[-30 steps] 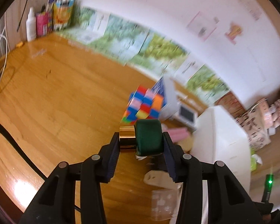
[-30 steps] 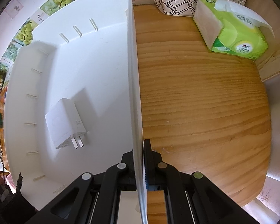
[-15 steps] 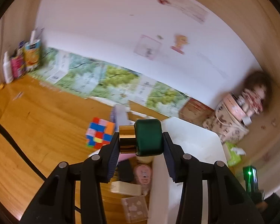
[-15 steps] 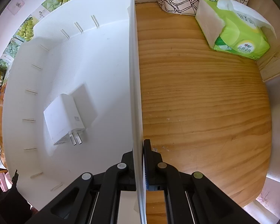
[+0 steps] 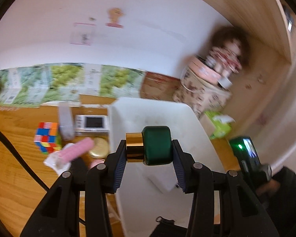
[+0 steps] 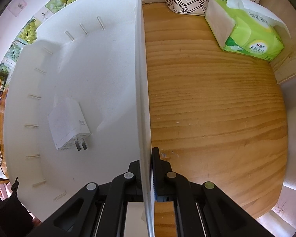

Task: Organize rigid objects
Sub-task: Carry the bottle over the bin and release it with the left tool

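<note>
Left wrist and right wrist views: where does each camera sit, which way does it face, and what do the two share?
Left wrist: sits behind the left gripper, angled down over the wooden table; its black fingers clamp a green bottle with gold cap.
Right wrist: sits behind the right gripper, looking straight down; it is shut on the white plastic bin wall.
Shared: the bin, the white charger plug inside, the green tissue pack.
</note>
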A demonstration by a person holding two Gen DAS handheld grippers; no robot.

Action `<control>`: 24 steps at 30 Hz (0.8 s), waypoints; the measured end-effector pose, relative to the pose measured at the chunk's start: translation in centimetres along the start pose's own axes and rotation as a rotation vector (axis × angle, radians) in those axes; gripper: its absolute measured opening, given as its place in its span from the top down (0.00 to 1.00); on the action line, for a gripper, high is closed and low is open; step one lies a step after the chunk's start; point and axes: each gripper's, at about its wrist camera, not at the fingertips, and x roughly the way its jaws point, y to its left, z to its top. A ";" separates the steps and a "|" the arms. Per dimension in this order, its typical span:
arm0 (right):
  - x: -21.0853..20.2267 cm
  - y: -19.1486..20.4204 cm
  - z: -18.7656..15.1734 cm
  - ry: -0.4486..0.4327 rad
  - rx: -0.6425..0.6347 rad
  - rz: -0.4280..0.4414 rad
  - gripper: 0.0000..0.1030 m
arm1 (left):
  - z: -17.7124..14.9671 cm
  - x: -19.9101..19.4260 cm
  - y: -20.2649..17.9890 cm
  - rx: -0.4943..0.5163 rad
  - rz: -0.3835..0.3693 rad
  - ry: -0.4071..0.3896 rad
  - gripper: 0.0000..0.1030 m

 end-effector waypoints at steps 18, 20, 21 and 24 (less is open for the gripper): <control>-0.1 -0.4 -1.0 -0.010 0.008 -0.004 0.95 | -1.8 0.6 -4.3 0.190 0.051 0.076 0.44; 0.1 -0.4 -1.2 -0.007 0.007 -0.010 0.95 | -1.8 0.4 -3.8 0.173 0.076 0.072 0.31; 0.1 -0.4 -1.2 -0.007 0.007 -0.011 0.95 | -1.8 0.2 -3.4 0.163 0.089 0.069 0.28; 0.2 -0.5 -1.2 -0.007 0.010 -0.016 0.95 | -1.7 -0.2 -2.3 0.129 0.125 0.062 0.23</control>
